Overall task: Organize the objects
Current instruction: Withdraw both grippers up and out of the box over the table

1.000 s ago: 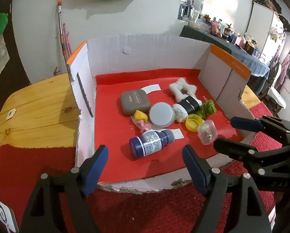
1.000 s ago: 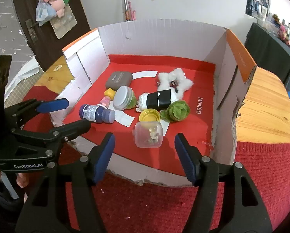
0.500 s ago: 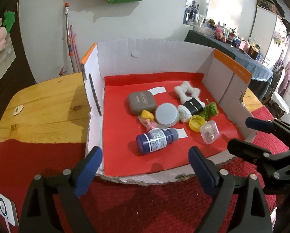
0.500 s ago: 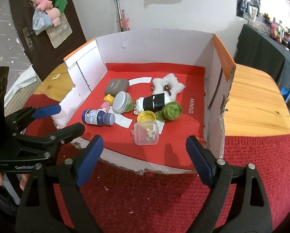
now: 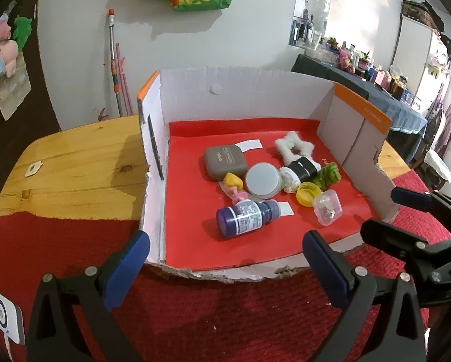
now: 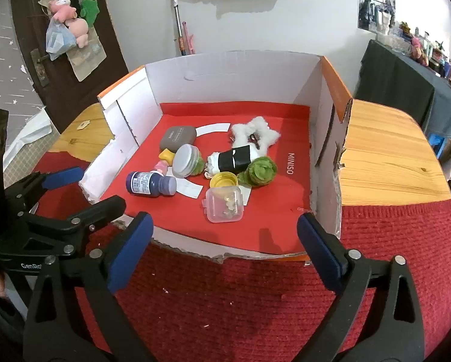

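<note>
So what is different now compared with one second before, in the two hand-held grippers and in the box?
Both jaws are opening: the left hand-held gripper and the right hand-held gripper stand clearly wider than a second ago, with nothing between them. Both views also take in more of the scene. The cardboard box, the purple bottle and the clear plastic case lie as before.

Black gripper [image 5: 223,267] frames, blue finger pads [image 5: 125,268], silver screws

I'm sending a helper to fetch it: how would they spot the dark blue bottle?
Look inside the open cardboard box with the red floor. Near its torn front edge lies the dark blue plastic bottle on its side. It alone carries a white printed label.
</note>
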The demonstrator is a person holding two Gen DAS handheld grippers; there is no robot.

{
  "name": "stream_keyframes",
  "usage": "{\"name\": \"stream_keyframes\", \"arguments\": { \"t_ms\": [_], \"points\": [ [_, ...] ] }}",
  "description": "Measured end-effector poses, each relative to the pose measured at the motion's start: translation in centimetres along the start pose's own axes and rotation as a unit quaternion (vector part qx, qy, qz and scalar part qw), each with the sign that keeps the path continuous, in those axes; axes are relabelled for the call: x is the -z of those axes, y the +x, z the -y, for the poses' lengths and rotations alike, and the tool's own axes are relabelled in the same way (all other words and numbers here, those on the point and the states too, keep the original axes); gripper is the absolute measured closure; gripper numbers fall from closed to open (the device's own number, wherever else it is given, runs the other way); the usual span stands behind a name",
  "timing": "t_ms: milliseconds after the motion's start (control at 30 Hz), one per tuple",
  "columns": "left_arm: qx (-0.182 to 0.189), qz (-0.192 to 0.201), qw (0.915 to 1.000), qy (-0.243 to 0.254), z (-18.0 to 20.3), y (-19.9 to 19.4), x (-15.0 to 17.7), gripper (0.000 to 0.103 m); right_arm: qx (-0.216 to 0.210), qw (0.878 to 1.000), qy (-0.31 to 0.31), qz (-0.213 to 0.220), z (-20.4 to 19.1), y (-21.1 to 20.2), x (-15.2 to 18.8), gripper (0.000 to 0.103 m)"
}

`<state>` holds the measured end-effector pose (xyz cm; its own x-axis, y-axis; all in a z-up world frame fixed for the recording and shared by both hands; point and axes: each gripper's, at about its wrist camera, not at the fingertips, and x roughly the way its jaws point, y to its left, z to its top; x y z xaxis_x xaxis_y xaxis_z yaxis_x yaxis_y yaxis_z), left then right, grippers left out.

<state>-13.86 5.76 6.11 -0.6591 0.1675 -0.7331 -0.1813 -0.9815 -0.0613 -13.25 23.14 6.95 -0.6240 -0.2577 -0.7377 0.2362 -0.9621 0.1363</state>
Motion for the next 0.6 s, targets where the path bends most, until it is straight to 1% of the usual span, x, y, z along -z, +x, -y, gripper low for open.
{"name": "stream_keyframes", "arguments": {
  "t_ms": [200, 600],
  "points": [
    [-0.004, 0.001, 1.0, 0.0, -0.01, -0.09, 0.09, 0.0, 0.001, 1.0, 0.001, 0.0, -0.02, 0.04, 0.07, 0.003],
    [0.0, 0.005, 1.0, -0.005, -0.04, -0.85, -0.02, 0.0, -0.001, 1.0, 0.005, 0.007, -0.01, -0.52, 0.27, 0.003]
  ]
}}
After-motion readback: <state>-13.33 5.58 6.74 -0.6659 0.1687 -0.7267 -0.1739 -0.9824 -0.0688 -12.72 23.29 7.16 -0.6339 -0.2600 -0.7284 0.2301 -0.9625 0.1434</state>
